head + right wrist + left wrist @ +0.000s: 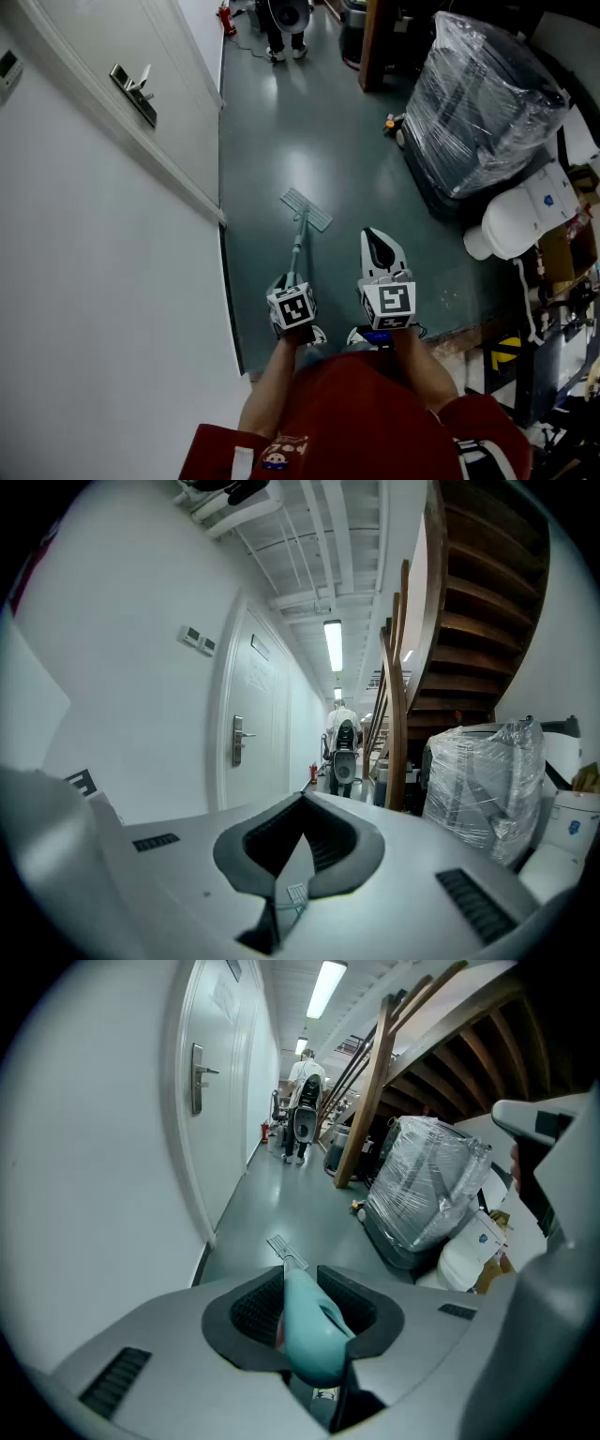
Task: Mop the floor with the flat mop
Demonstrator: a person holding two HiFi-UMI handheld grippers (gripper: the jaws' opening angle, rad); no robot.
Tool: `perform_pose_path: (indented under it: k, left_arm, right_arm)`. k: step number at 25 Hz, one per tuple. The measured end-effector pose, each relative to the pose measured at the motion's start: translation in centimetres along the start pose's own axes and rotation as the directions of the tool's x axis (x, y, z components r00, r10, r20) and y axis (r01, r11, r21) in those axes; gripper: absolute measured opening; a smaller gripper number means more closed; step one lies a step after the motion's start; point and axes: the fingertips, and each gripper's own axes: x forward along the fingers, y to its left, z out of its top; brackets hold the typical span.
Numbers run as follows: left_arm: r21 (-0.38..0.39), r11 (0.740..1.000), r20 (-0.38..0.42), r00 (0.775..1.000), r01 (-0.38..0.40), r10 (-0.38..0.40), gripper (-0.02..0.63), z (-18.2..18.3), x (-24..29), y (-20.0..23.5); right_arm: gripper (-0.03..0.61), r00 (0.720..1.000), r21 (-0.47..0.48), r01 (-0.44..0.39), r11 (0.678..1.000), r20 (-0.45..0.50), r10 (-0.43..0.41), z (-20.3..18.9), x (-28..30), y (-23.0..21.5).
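Left gripper is clamped on the teal handle of the flat mop. It carries the mop alone. Right gripper has its jaws closed with nothing between them, and it hangs free just right of the pole.

Mop head lies flat on the floor, a little way ahead of the person and near the left wall. The pole slopes back from it to the left gripper.

Progress, my read:
- Mop is in hand and on the floor, so the grab step is done.
- No wet streak or clean/dirty edge shows. The floor is glossy with lamp glare, so I can't tell how much is mopped.
- The corridor ahead looks untouched: the run past the door, beside the wrapped pallet and on toward the far person.
- I'd call it early, with most strokes left.

Writing:
- No brand is readable on the mop.
- Each gripper cube carries 1 black-and-white square marker facing up, a pattern with no text.
- The white tub on the right has a blue label too small to read.
- The door plate is unreadable.
- Yellow-black hazard tape sits near right and has no words.
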Motion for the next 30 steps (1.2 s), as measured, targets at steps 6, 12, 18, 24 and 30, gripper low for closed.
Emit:
perform_pose_path:
  k: [6, 12, 18, 24, 30]
  left_arm:
    - [-0.003, 1.000, -0.008, 1.000, 0.008, -0.008, 0.120, -0.2, 0.1, 0.7]
    - [0.011, 1.000, -0.007, 1.000, 0.013, -0.013, 0.120, 0.8, 0.5, 1.5]
    - [0.012, 1.000, -0.013, 1.000, 0.025, -0.024, 0.120, 1.7, 1.0, 2.6]
    - [0.026, 0.999, -0.010, 0.999, 0.034, -0.034, 0.120, 3.0, 2.0, 3.3]
    - [0.037, 0.999, -0.006, 0.999, 0.039, -0.039, 0.120, 5.5, 4.5, 2.5]
  right_arm:
    - [0.018, 1.000, -0.015, -0.006, 1.000, -0.015, 0.006, -0.2, 0.5, 1.3]
    - [0.018, 1.000, -0.013, -0.004, 1.000, -0.013, 0.004, 0.0, 1.6, 2.2]
    - [0.018, 0.999, 0.013, 0.029, 0.999, -0.013, -0.029, 0.0, 2.5, 2.5]
    - [0.018, 0.998, 0.023, 0.064, 0.998, -0.002, -0.064, 0.3, 3.2, 1.9]
    - [0.018, 0.995, 0.046, 0.102, 0.994, -0.011, -0.101, -0.1, 6.0, -1.4]
